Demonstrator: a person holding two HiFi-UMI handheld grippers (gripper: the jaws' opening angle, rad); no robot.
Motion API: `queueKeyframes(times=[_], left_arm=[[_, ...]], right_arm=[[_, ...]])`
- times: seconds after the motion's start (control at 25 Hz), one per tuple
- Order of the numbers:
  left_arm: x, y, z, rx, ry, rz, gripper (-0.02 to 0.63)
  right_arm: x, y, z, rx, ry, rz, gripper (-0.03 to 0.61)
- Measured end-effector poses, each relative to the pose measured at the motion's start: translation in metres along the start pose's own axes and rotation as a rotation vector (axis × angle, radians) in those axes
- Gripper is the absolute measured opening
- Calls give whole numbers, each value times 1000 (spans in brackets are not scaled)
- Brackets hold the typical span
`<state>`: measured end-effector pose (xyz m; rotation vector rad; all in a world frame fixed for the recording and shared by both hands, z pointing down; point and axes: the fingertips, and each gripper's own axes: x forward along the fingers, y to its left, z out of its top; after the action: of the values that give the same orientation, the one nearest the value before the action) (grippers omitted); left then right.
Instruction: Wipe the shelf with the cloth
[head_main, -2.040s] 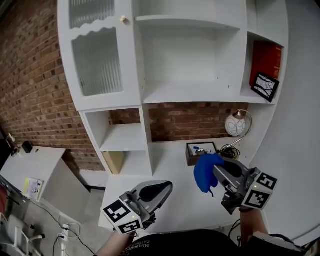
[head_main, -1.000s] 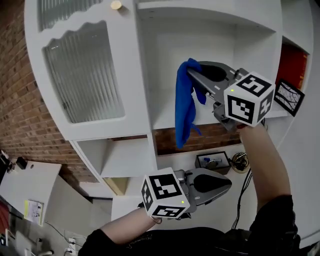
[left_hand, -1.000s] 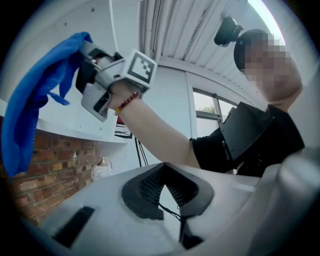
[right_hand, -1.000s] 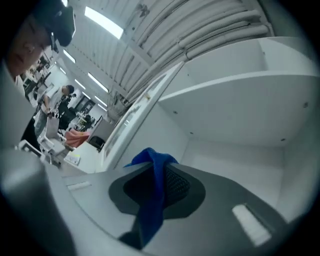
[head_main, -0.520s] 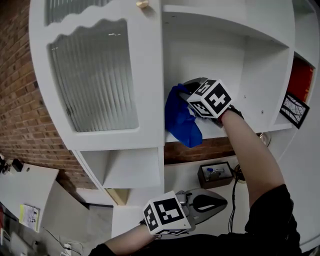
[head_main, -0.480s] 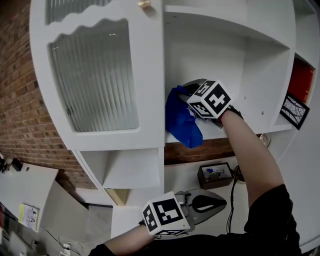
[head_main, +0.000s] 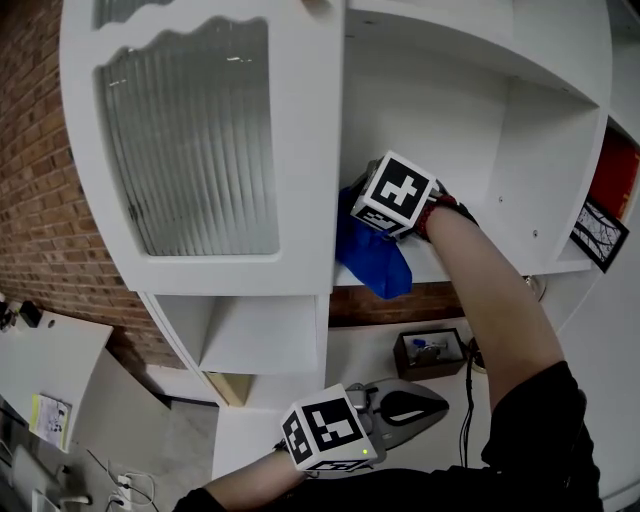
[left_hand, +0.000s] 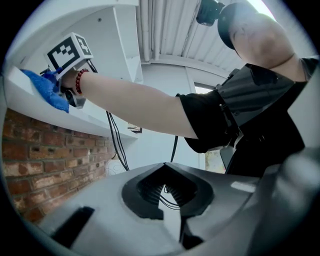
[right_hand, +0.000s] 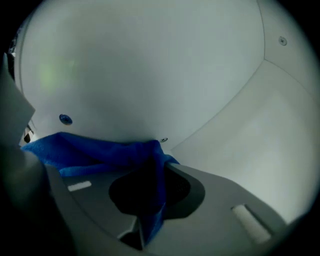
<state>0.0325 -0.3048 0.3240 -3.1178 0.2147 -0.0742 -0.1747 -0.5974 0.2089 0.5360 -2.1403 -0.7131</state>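
Premises: a furnished room of domestic or home-office character. Evidence follows.

- A white built-in shelving unit (head_main: 440, 110) has open compartments and a cabinet door (head_main: 190, 130) glazed in ribbed glass.
- An exposed brick wall (head_main: 45, 190) runs beside and behind the unit.
- A framed picture (head_main: 600, 235) and a red book-like item (head_main: 622, 165) stand in a side compartment.
- A small dark box of oddments (head_main: 428, 352) and cables (head_main: 466, 400) sit on the white desk surface (head_main: 355, 350) below.
- A separate white table (head_main: 40, 345) carries papers (head_main: 45, 420).

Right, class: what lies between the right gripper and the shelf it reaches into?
The blue cloth, clamped in the right gripper and bunched against the shelf; the right gripper view shows it, the head view too.
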Motion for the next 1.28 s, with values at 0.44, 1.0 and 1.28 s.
queueKeyframes(times=[0.44, 1.0, 1.28], left_arm=[[11, -5, 0, 4, 8, 7, 3], [16, -12, 11, -5, -21, 23, 3], [19, -17, 13, 3, -18, 15, 3]], right_arm=[[-15, -26, -62, 46, 223, -118, 34], [-57, -58, -145, 269, 338, -238, 32], [-82, -75, -191, 479, 394, -300, 34]])
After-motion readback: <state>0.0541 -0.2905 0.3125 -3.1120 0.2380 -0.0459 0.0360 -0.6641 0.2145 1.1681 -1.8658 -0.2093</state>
